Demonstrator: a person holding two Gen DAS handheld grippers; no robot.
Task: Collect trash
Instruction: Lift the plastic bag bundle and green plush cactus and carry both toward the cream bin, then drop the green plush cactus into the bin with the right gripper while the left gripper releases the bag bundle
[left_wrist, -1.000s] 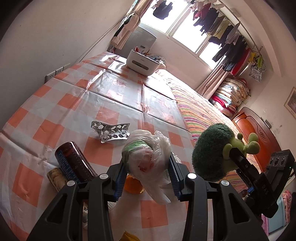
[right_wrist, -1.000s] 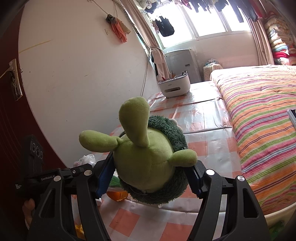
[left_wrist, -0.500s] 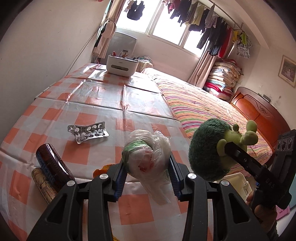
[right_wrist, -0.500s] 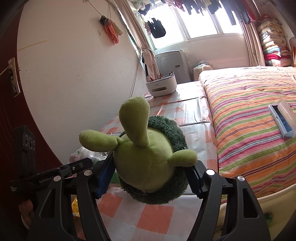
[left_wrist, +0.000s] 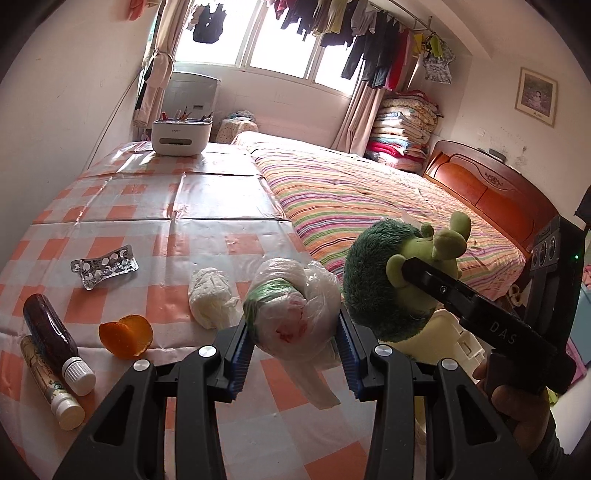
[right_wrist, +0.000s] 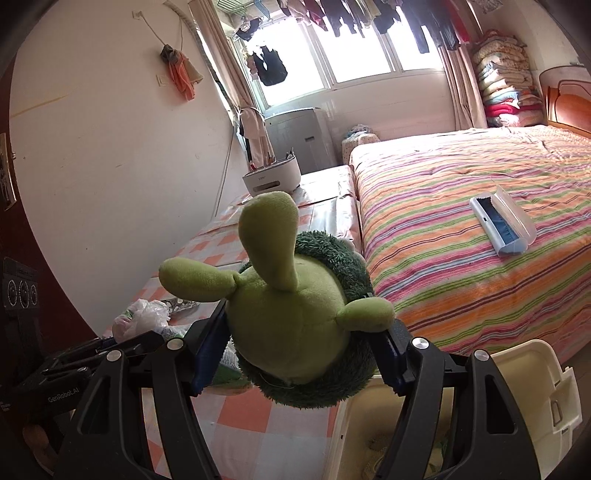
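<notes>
My left gripper (left_wrist: 293, 345) is shut on a crumpled plastic bag (left_wrist: 291, 310) with green and pink inside, held above the checked tablecloth (left_wrist: 147, 206). My right gripper (right_wrist: 295, 349) is shut on a green plush turtle (right_wrist: 295, 317); the same turtle (left_wrist: 391, 280) shows to the right in the left wrist view. A cream bin (right_wrist: 532, 373) lies open below the right gripper, and the bin (left_wrist: 454, 334) peeks out under the turtle. On the table lie a tissue wad (left_wrist: 210, 295), an orange peel (left_wrist: 127, 334), an empty pill blister (left_wrist: 105, 266) and two small bottles (left_wrist: 55, 332).
A white storage box (left_wrist: 181, 134) stands at the table's far end. The striped bed (right_wrist: 461, 221) runs along the right, with a white and blue case (right_wrist: 502, 225) lying on it. A person's hand (left_wrist: 517, 406) holds the right gripper.
Both grippers have swung rightward toward the table's edge by the bed, each keeping its load. The bin has come into view under the right gripper. The tissue wad and peel now show.
</notes>
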